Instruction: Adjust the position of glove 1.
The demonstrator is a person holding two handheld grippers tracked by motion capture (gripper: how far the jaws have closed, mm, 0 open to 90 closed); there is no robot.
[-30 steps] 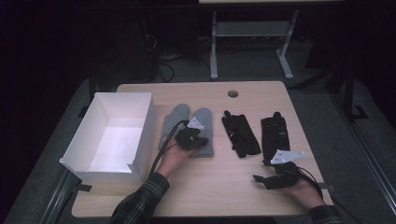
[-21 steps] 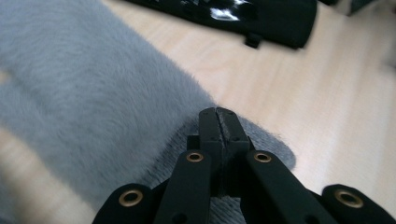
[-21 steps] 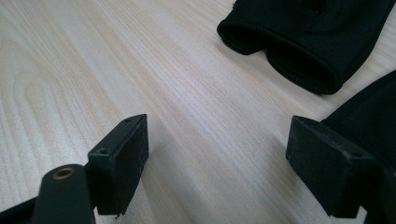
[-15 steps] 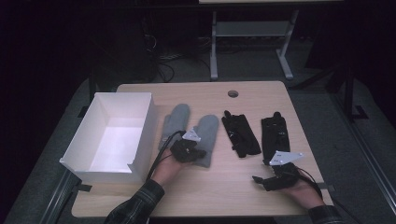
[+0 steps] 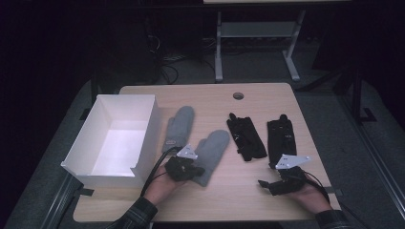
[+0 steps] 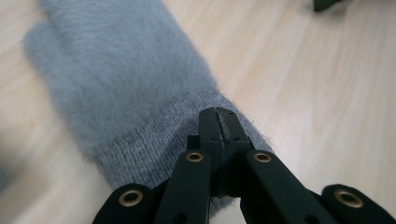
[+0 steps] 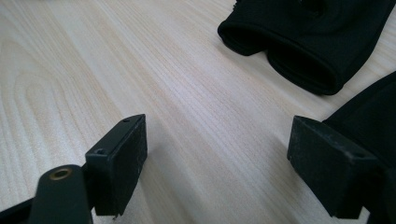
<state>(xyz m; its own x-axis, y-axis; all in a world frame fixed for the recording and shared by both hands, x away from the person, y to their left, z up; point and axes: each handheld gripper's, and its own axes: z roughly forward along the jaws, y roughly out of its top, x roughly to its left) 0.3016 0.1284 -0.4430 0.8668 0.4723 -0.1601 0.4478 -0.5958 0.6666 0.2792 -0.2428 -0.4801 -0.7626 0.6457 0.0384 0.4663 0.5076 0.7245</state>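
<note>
From the high view, my left gripper (image 5: 192, 168) is clamping the cuff of the grey mitten (image 5: 212, 149), whose long axis is running up and right from the jaws, fingertips pointing away from me; the white box (image 5: 143, 125) is lying to its left. In the left gripper view, my jaws are pressing together on the mitten's knitted cuff (image 6: 187, 130). In the right gripper view, my right jaws, having just been opening, are standing apart over bare table (image 7: 187, 93), the black gloves (image 7: 299, 42) lying ahead to their right.
</note>
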